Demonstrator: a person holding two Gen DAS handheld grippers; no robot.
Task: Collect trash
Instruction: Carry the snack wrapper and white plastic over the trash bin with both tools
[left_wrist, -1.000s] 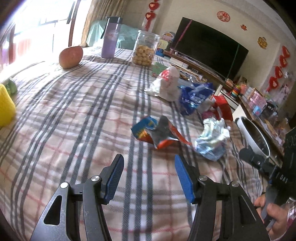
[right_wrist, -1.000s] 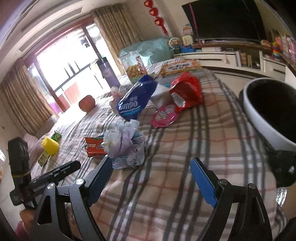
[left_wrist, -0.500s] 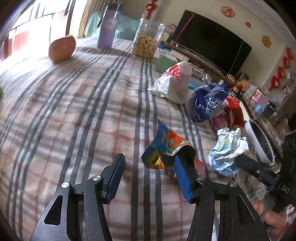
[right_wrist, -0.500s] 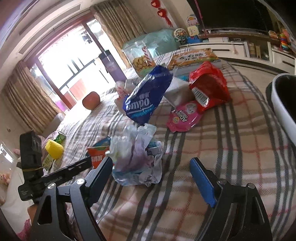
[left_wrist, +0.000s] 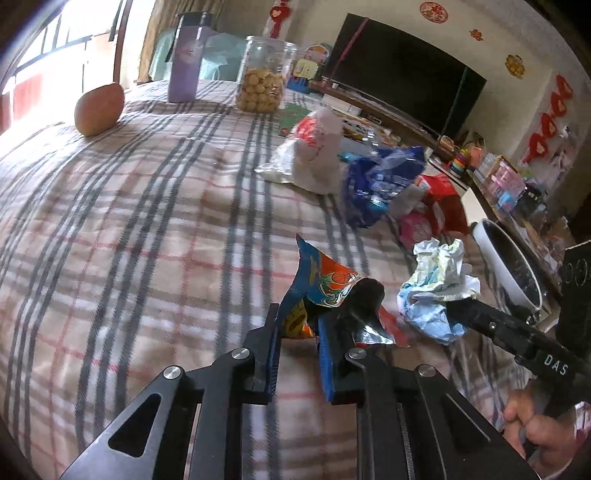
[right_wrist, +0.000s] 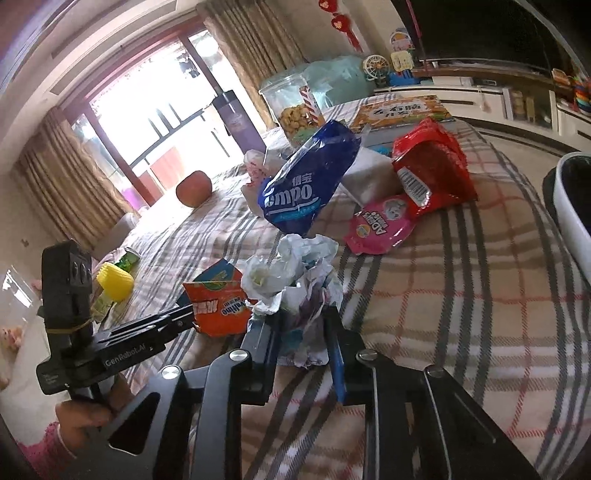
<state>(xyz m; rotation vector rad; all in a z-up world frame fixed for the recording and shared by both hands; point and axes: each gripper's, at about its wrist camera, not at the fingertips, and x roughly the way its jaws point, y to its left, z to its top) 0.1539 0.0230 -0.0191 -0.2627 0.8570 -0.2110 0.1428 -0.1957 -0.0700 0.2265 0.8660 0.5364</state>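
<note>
My left gripper (left_wrist: 298, 332) has its jaws closing on a crumpled orange and blue snack wrapper (left_wrist: 317, 284), and the blue pads pinch its lower edge on the plaid tablecloth (left_wrist: 147, 240). The same wrapper (right_wrist: 218, 306) shows in the right wrist view. My right gripper (right_wrist: 303, 334) has its jaws closing on a crumpled white and pale blue wrapper (right_wrist: 291, 269), which fills the gap between the pads. That wrapper (left_wrist: 436, 280) lies just right of the orange one. A white bin with a dark inside (left_wrist: 506, 266) stands at the table's right edge.
Further back lie a blue bag (right_wrist: 306, 188), a red bag (right_wrist: 432, 166), a pink pouch (right_wrist: 380, 225) and a white plastic bag (left_wrist: 314, 158). An apple (left_wrist: 99, 109), a purple bottle (left_wrist: 184, 59) and a biscuit jar (left_wrist: 262, 85) stand at the far end.
Both grippers have closed from wide open. The left one moved forward to the orange wrapper and pinched it. The right one came up to the crumpled wrapper and closed on it.
</note>
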